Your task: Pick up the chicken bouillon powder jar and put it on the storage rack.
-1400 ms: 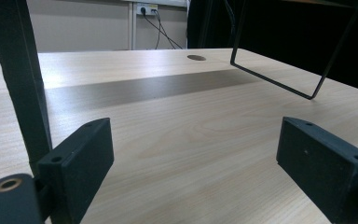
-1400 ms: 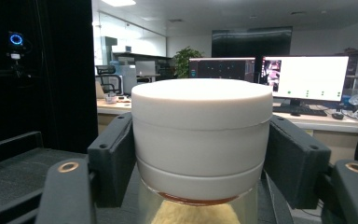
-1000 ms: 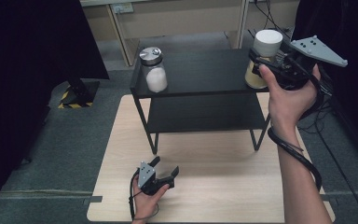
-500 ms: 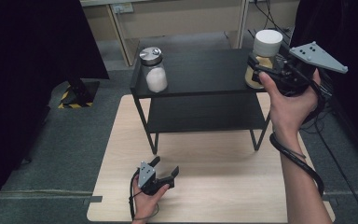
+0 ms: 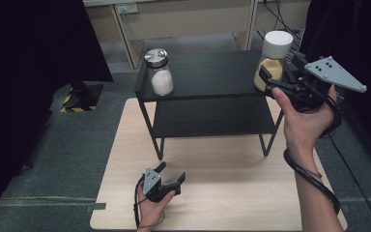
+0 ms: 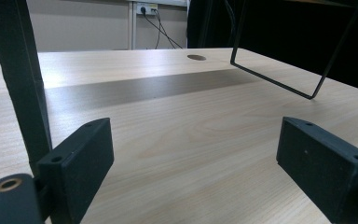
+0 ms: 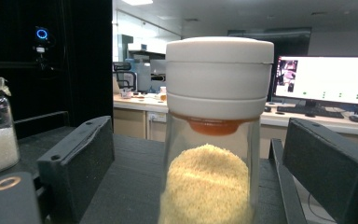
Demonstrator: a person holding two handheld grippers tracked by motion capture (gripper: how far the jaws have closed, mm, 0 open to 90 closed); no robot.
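Right gripper view: white-capped jar (image 7: 214, 135) w/ yellow grains stands upright at the right end of the black shelf's (image 5: 207, 77) top, between the right gripper's (image 5: 270, 79) spread jaws, pads not touching. Jaws just opened wider and the hand dropped closer vs a sec ago, so looks like a grasp setup. Left gripper (image 5: 170, 175) idles spread, near edge of table (image 5: 222, 193).

Both grippers are matte black plastic with chunky rectangular jaw blocks, each block showing a couple of small round screw holes. The right gripper (image 5: 272, 79) carries a grey three-cornered plate (image 5: 335, 73) on top, dotted with small holes. The left gripper (image 5: 170, 177) has a smaller grey plate with similar dots, plus a brass-ringed eyelet (image 6: 8, 185) low on its body. A black cable (image 5: 314, 179) loops around the right forearm; arms are bare, no sleeves.
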